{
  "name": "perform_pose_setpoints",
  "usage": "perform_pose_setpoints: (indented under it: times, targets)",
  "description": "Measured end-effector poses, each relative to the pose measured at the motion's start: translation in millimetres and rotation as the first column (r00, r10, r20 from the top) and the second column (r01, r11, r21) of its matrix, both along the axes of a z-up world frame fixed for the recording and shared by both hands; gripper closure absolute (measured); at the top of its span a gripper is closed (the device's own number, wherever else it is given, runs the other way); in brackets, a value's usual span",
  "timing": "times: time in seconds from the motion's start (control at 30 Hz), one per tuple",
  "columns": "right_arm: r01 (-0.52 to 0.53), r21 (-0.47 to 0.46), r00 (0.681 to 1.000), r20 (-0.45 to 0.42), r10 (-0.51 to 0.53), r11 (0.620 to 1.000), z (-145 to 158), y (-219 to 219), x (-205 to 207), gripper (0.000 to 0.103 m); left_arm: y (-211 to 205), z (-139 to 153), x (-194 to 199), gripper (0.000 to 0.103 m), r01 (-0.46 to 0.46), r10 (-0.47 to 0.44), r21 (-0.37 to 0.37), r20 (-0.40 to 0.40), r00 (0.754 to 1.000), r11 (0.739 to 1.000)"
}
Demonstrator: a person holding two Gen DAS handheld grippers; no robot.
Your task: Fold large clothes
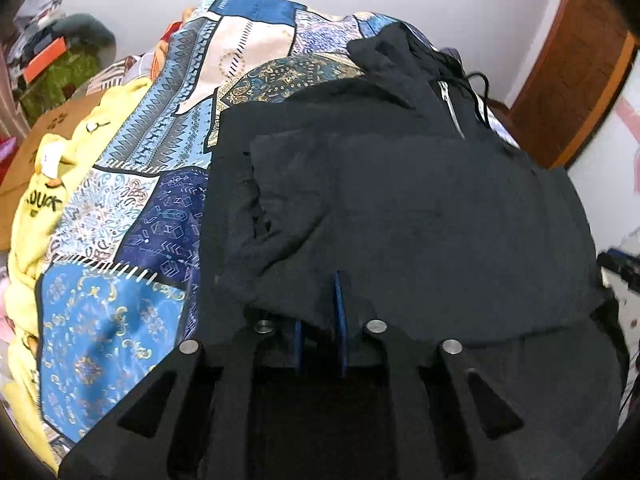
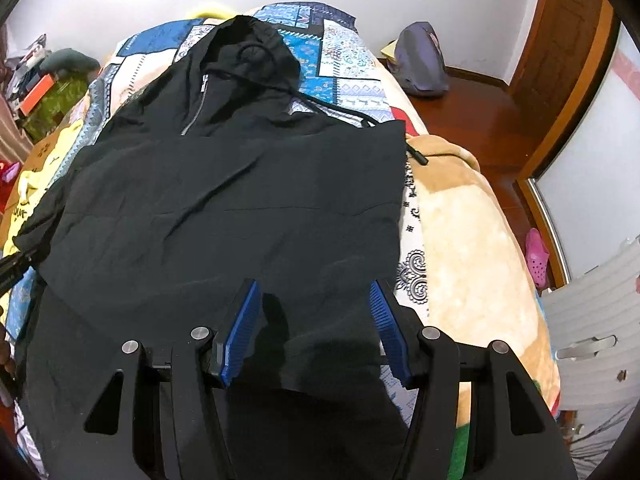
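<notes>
Left wrist view shows the left gripper [image 1: 320, 320] with its jaws pinched on a fold of the black hoodie [image 1: 400, 208], at the hoodie's near hem. The hoodie lies flat on the patchwork quilt [image 1: 160, 208] of the bed, hood far away. A yellow shirt [image 1: 36, 208] sits left of the hoodie. Over the hoodie's near right part, the right gripper [image 2: 314, 320] hangs with jaws wide apart, holding nothing. I think it should grab the hem too, then both lift together, evenly.
</notes>
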State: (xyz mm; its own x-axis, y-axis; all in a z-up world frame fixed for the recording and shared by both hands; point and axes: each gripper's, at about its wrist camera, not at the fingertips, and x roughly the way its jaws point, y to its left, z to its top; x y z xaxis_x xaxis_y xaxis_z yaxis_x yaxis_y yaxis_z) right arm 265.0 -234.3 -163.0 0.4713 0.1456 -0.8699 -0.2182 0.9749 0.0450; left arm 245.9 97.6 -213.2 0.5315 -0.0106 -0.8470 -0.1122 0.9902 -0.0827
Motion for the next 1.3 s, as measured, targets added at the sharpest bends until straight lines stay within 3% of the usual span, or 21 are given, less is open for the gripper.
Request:
perform_pose_setpoints:
  times: [0.27, 0.37, 0.63, 0.87, 1.0, 1.17, 1.3]
  targets:
    - [-0.02, -0.06, 0.995, 0.096, 0.025, 0.998, 25, 15, -4, 0.05, 1, 24, -20, 0.069, 0.029, -0.029, 0.023, 0.005, 1.0, 0.999]
    - [-0.025, -0.046, 0.992, 0.119, 0.03, 0.999, 39, 17, 2, 0.05, 0, 43, -27, 0.057, 0.029, -0.03, 0.016, 0.053, 0.998, 0.999]
    - [-0.01, 0.034, 0.989, 0.149, 0.005, 0.999, 66, 21, 25, 0.05, -18, 97, -19, 0.035, 0.048, -0.074, 0.119, 0.224, 0.972, 0.992]
    - [-0.016, 0.123, 0.978, 0.207, -0.01, 0.992, 96, 29, 57, 0.049, -31, 113, 44, 0.034, 0.066, -0.106, 0.156, 0.266, 0.958, 0.986]
    - [-0.023, 0.102, 0.972, 0.236, -0.002, 0.994, 101, 39, 85, 0.048, -38, 110, 85, 0.034, 0.088, -0.12, 0.135, 0.257, 0.959, 0.987]
    - [-0.091, 0.025, 0.964, 0.253, 0.082, 0.996, 88, 59, 132, 0.048, -50, 96, 148, 0.034, 0.131, -0.156, 0.129, 0.215, 0.964, 0.983]
    - [-0.125, 0.01, 0.973, 0.196, 0.12, 0.992, 67, 72, 170, 0.048, -54, 85, 191, 0.034, 0.144, -0.166, 0.126, 0.186, 0.968, 0.982]
